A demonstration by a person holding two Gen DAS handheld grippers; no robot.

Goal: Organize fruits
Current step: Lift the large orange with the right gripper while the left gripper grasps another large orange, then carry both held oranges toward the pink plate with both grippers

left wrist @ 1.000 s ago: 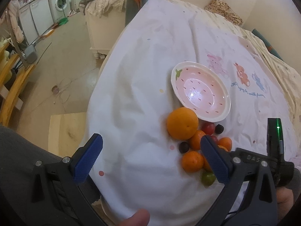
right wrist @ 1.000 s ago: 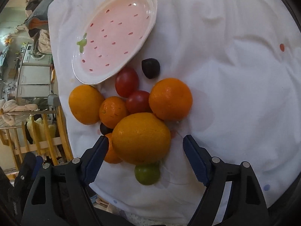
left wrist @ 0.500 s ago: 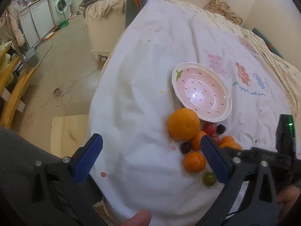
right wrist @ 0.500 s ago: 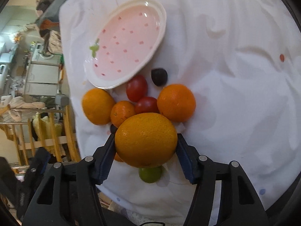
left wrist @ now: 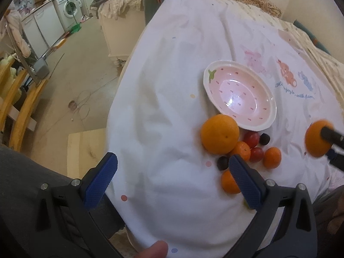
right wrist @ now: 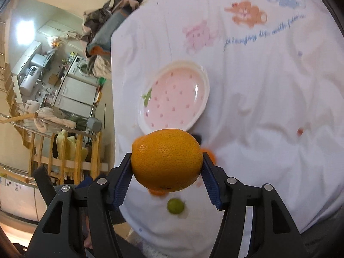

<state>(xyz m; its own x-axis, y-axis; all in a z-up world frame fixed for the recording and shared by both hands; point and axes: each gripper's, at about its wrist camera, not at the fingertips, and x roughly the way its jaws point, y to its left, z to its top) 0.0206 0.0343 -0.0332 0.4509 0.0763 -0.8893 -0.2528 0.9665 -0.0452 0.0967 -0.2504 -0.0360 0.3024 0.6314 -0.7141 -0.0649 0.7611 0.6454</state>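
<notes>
One lime shows clearly only beneath the right-held orange.

**Colours and patterns on the cloth**

White tablecloth, scattered with small pink, blue and yellow dots; printed with a pink animal, an orange animal and a pale blue one above blue script. Pink bowl with cream-white rim, flecked with short red dashes, a green leaf mark at one edge. Bright orange on the large orange between blue ribbed pads on black gripper arms. Same orange on a second big fruit and three smaller ones. Glossy red on two tomatoes. Near-black purple on two small round fruits. Yellow-green on one lime. Blue pads, black frame on the left gripper too.
</notes>
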